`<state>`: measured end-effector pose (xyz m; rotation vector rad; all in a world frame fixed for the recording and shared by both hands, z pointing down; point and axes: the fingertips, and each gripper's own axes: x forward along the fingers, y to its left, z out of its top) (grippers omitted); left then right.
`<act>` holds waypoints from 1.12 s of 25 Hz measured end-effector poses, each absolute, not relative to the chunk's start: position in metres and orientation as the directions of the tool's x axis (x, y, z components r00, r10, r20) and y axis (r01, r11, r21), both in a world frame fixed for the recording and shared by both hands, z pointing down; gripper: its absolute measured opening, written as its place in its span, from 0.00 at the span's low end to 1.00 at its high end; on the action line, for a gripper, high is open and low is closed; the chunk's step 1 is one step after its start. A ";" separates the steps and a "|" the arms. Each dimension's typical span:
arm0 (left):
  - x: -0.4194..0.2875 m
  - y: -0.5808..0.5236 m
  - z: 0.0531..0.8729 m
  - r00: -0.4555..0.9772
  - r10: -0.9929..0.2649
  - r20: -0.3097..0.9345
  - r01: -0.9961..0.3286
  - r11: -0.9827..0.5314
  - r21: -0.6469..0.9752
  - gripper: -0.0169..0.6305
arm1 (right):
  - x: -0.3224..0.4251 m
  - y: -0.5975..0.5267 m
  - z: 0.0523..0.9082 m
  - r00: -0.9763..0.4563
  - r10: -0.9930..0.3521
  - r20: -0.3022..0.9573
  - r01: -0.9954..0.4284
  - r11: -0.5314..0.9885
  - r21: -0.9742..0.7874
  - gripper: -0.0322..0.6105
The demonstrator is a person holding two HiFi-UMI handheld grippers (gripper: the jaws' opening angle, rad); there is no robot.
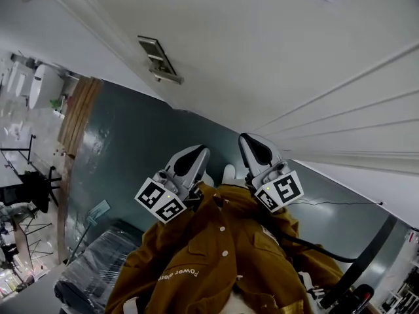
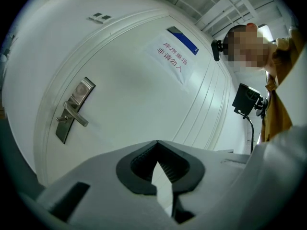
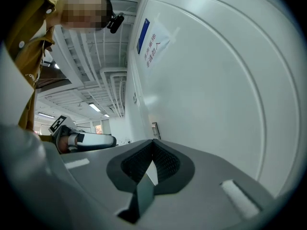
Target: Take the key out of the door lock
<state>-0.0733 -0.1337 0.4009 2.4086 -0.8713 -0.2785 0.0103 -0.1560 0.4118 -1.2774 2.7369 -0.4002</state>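
Left tool [image 1: 196, 154] and right tool [image 1: 251, 142] both pinched shut and empty, well apart from the door lock [image 1: 159, 59]: approach stage, I'd say, next needing jaws opened around the key.

Dark teal floor [image 1: 131, 149] — thin cable [image 1: 347, 203]

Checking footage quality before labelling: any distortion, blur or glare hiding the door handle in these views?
Head view: sharp, evenly lit, handle clear though the frame is tilted. Left gripper view: fisheye bows the door, dark corners, handle crisp. Right gripper view: same bowing, handle tiny, seen edge-on.
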 end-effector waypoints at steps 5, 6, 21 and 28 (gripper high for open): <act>-0.088 -0.160 0.410 0.755 -0.656 -0.016 -0.508 -0.600 0.619 0.02 | 0.002 -0.167 0.409 -0.644 -0.764 0.029 -0.741 0.614 -0.272 0.06; -0.094 -0.166 0.415 0.744 -0.668 -0.023 -0.501 -0.580 0.642 0.02 | 0.002 -0.168 0.409 -0.641 -0.767 0.028 -0.743 0.612 -0.270 0.06; -0.218 -0.307 0.503 0.448 -0.885 -0.129 -0.160 -0.222 0.962 0.24 | 0.015 -0.172 0.414 -0.578 -0.814 0.049 -0.795 0.549 -0.258 0.06; -0.247 -0.362 0.542 0.377 -0.914 -0.152 -0.006 -0.166 0.986 0.28 | 0.015 -0.167 0.419 -0.566 -0.821 0.075 -0.808 0.534 -0.250 0.06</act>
